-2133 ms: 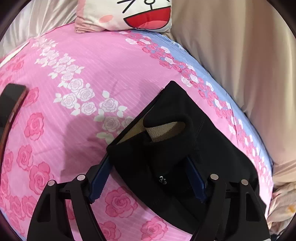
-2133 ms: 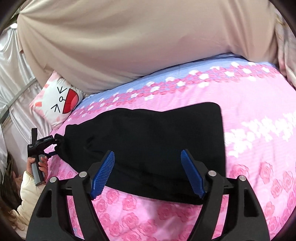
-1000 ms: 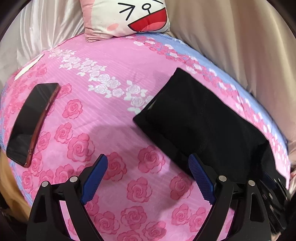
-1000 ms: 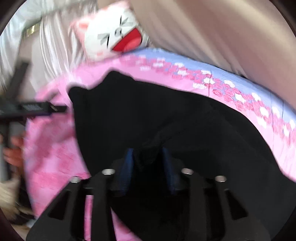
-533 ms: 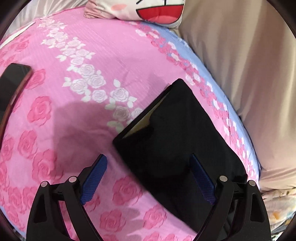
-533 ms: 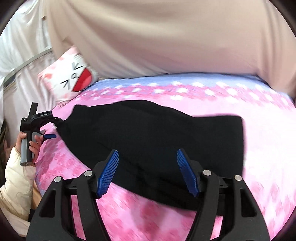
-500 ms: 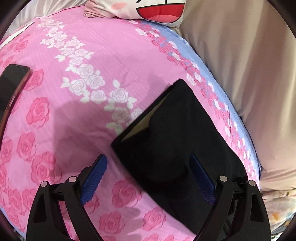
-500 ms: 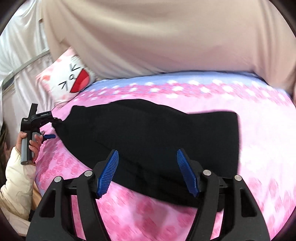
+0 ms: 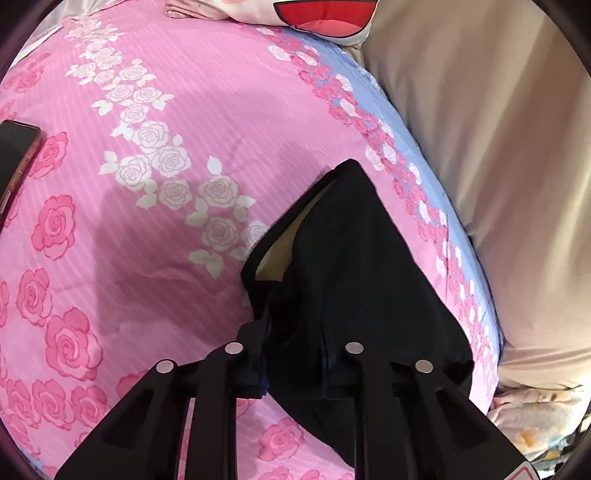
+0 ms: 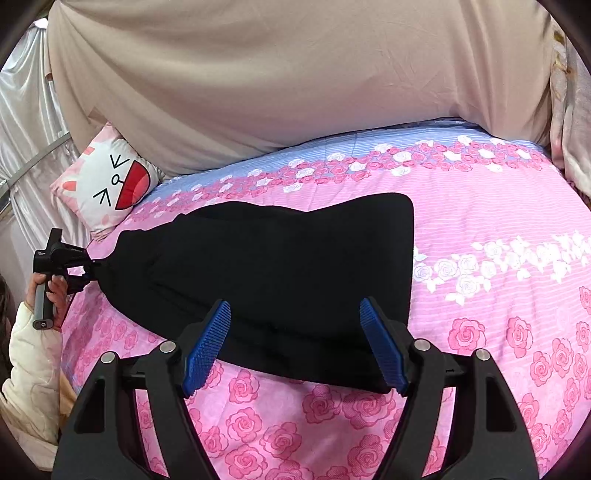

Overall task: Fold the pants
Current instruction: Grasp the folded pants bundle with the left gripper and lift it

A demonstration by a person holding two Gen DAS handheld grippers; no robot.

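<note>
No writing anywhere is clear enough to read. The grey handle gripped in the person's hand, far left of the right tongs, carries a small round mark, too tiny to make out.

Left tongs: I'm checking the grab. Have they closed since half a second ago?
Yes. The left tongs stood open astride the black pants; now they are pinched on the end nearest the cat pillow.

Bed under pink rose-print cover, blue band along far edge. Black pants spread flat across the middle. Cartoon-face pillow at one corner. Dark phone near left edge.
</note>
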